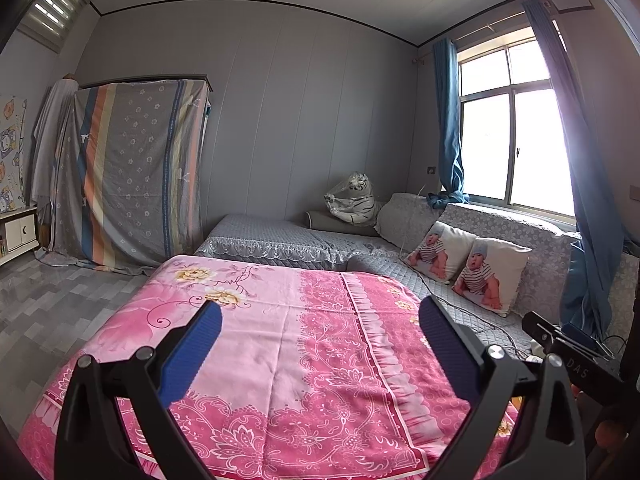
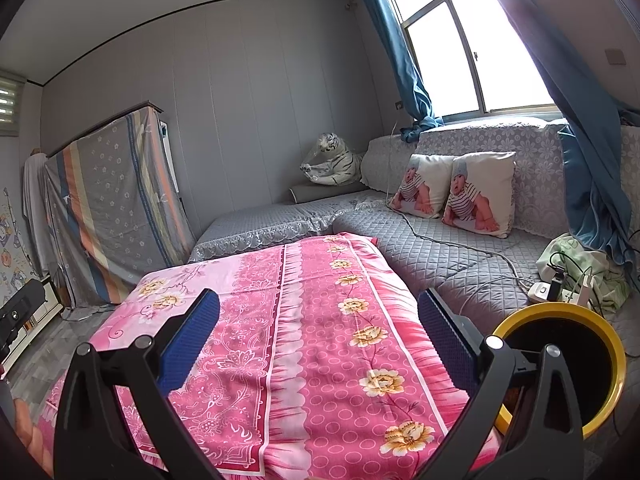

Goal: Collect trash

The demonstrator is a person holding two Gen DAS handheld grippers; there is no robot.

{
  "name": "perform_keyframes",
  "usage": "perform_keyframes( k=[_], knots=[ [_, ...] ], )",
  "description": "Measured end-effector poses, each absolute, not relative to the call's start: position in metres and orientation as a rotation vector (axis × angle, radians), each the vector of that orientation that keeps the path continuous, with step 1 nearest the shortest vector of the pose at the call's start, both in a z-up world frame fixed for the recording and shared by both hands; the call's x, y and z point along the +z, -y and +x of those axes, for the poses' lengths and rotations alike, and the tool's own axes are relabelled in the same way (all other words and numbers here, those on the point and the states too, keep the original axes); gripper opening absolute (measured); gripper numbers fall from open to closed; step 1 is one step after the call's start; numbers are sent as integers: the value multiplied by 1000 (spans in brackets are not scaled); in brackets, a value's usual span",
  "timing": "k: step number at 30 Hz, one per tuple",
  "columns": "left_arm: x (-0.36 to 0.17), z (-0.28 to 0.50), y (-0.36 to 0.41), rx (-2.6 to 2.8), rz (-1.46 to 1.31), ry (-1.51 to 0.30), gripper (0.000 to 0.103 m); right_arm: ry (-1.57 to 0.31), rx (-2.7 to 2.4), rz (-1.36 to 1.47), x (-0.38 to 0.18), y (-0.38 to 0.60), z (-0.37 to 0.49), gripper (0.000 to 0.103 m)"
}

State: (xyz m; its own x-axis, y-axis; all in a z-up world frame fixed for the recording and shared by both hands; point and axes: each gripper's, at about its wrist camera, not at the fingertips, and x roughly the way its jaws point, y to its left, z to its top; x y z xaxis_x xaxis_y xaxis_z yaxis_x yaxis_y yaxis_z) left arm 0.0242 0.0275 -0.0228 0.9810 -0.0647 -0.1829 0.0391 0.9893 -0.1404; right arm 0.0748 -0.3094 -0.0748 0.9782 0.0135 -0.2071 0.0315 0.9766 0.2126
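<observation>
Both tools hang open and empty over a pink-covered worktop, with no trash in sight on it.

The left tool [image 1: 320,320] and right tool [image 2: 318,316] each have their blue pads spread wide over the pink floral cloth [image 1: 304,344], gripping nothing. I can't pick out any loose trash on the cloth; the only likely place for it is the yellow-rimmed bin [image 2: 600,368] at the near right, beside the right tool. The risk, as I judge it, lies by that bin: a power strip [image 2: 552,292] with tangled cables [image 2: 448,244] lies on the grey sofa [image 2: 440,264] just behind it, and a careless swing could snag a lead or tip the bin. The only writing I can read is "DAS" on the other tool's body [image 1: 580,372].
</observation>
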Motion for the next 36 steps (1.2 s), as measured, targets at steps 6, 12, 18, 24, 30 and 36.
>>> perform_keyframes(
  k=[6,12,18,24,30,36],
  knots=[
    [-24,24,-28,-55,-136,-188,95,-219,-14,226,-77,311,76,95],
    [-25,24,-28,-56,-136,-195,95,-223,-13,232,-78,311,77,95],
    [-26,25,-27,-59,-134,-196,95,-229,-15,233,-79,310,79,95],
    [-26,24,-27,-61,-136,-199,95,-237,-19,240,-81,311,80,95],
    [-27,26,-25,-66,-132,-204,95,-240,-18,242,-82,311,80,95],
    [-27,26,-24,-67,-130,-206,95,-245,-20,245,-82,310,80,95]
  ],
)
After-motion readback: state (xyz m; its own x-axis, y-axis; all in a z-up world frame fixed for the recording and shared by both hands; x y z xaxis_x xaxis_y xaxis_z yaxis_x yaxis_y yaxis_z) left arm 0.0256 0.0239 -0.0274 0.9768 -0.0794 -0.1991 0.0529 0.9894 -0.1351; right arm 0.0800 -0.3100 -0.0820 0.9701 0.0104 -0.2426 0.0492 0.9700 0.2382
